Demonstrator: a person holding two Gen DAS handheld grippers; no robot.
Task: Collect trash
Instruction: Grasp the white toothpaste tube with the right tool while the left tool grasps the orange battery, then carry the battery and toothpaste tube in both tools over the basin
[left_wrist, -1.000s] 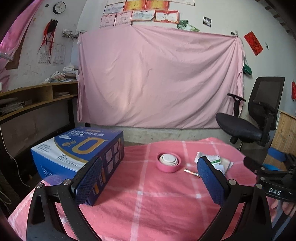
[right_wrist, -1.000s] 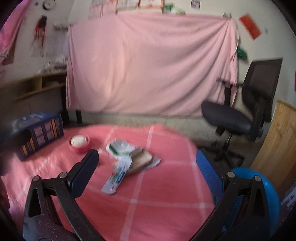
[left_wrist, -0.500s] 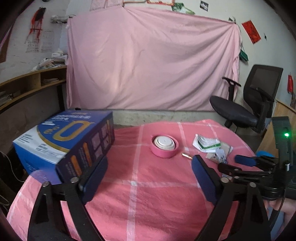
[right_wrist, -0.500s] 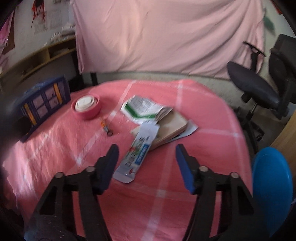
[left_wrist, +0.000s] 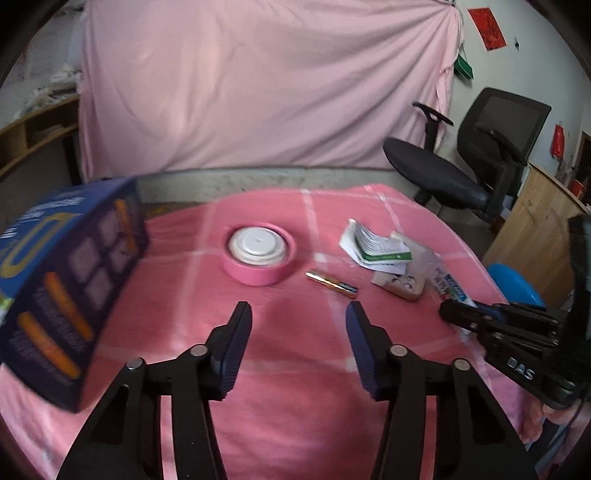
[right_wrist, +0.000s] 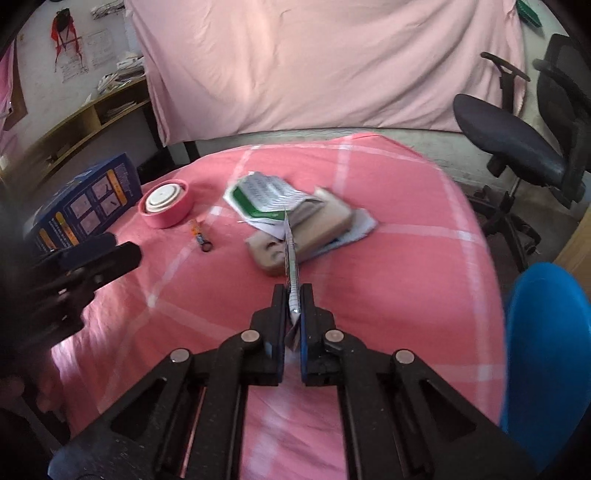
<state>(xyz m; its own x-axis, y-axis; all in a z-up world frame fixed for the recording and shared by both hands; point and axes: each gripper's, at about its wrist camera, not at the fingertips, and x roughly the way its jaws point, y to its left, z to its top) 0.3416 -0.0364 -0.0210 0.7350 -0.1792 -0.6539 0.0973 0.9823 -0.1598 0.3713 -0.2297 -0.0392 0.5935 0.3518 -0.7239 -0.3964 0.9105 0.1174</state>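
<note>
My right gripper (right_wrist: 293, 291) is closing, and its pads press on a flattened toothpaste carton (right_wrist: 291, 258) that stands edge-on, lifted off the pink checked tablecloth (right_wrist: 388, 288). Just beyond it lies a heap of trash: a green-and-white paper packet (right_wrist: 266, 199) and a beige box (right_wrist: 317, 227). My left gripper (left_wrist: 297, 314) hangs over bare cloth, its jaws closing with nothing between them. A small battery (left_wrist: 331, 283) lies ahead of its right finger. A pink tape roll with a white lid (left_wrist: 258, 254) sits further back.
A large blue carton (left_wrist: 66, 288) stands at the table's left edge, close to my left gripper. A black office chair (left_wrist: 461, 173) is behind the table on the right. A blue round tub (right_wrist: 546, 350) sits below the right edge.
Both grippers tilted down toward the table and narrowed. The right one came down onto the toothpaste carton and closed on it, tipping it on edge. The left one moved forward toward the battery.
</note>
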